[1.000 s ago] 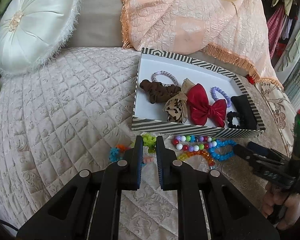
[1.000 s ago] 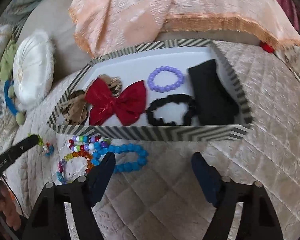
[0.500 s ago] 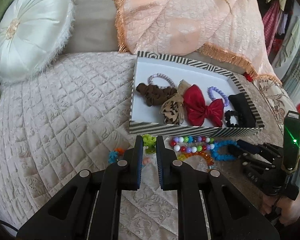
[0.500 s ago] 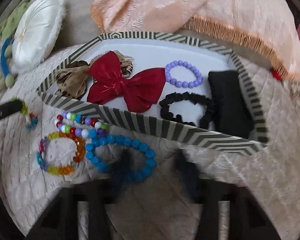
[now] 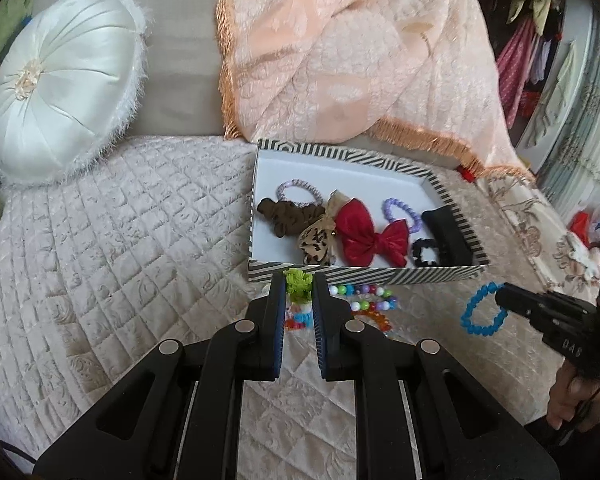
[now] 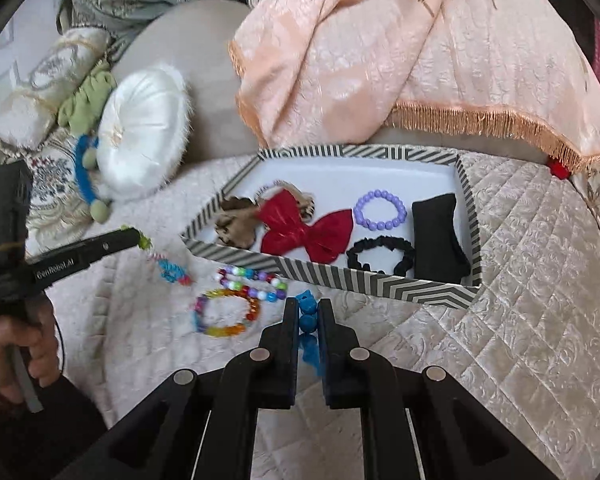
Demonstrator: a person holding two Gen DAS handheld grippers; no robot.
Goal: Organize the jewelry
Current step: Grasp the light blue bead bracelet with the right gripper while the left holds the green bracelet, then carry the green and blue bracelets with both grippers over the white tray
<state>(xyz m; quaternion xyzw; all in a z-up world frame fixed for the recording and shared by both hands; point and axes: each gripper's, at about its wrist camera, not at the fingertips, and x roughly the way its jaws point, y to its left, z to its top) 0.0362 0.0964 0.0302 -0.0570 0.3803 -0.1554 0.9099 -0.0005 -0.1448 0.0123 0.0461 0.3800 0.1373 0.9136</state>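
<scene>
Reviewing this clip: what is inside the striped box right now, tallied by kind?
In the box:
Bows: 2 (red bow, leopard bow)
Scrunchies: 2 (brown scrunchie, black scrunchie)
Bead bracelets: 1 (purple bracelet)
Thin hair ties: 1 (striped hair tie)
Folded black cloth: 1
Total: 7

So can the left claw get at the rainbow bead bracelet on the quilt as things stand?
Probably not yet: the left claw is shut on the green scrunchie. The rainbow bracelet lies uncovered on the quilt before the striped box, so nothing else seems to block it.
</scene>
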